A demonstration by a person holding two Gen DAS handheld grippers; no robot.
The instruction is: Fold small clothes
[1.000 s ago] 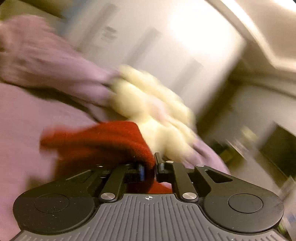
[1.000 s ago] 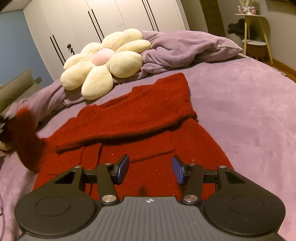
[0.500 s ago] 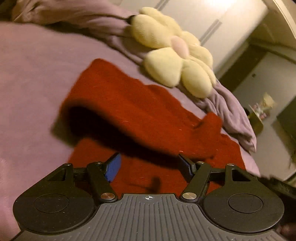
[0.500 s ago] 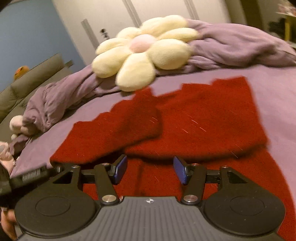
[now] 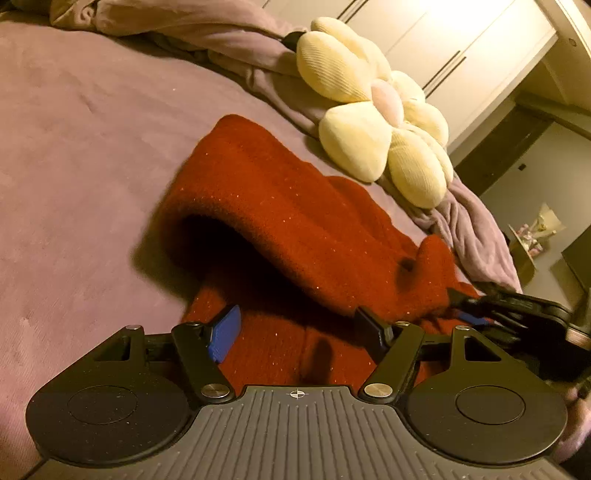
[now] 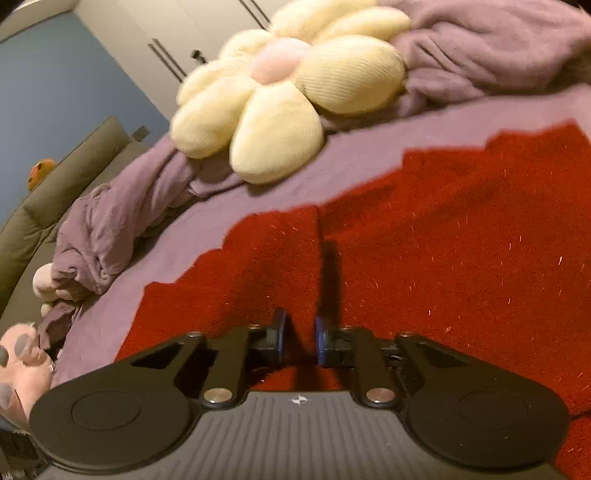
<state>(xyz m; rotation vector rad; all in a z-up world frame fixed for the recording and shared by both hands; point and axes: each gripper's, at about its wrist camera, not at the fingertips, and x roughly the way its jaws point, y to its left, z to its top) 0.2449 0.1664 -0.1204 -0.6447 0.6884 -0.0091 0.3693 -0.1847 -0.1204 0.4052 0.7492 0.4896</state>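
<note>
A red knit sweater point(image 5: 280, 221) lies on the purple bed, one part folded over the body with a raised, hollow fold at its left. My left gripper point(image 5: 299, 332) is open and empty, low over the sweater's near edge. My right gripper point(image 6: 298, 339) is shut on a ridge of the red sweater point(image 6: 424, 240), with cloth pinched between the blue pads. The right gripper also shows in the left wrist view point(image 5: 476, 306), at the sweater's right side.
A cream flower-shaped pillow point(image 5: 376, 118) and a crumpled purple blanket point(image 5: 207, 33) lie at the far side of the bed; both show in the right wrist view, pillow point(image 6: 280, 96). White wardrobe doors stand behind. A pink plush toy point(image 6: 22, 365) lies at the left.
My left gripper let go of the sweater a second ago and stays open. My right gripper moved in and closed from open onto a ridge of the sweater.
</note>
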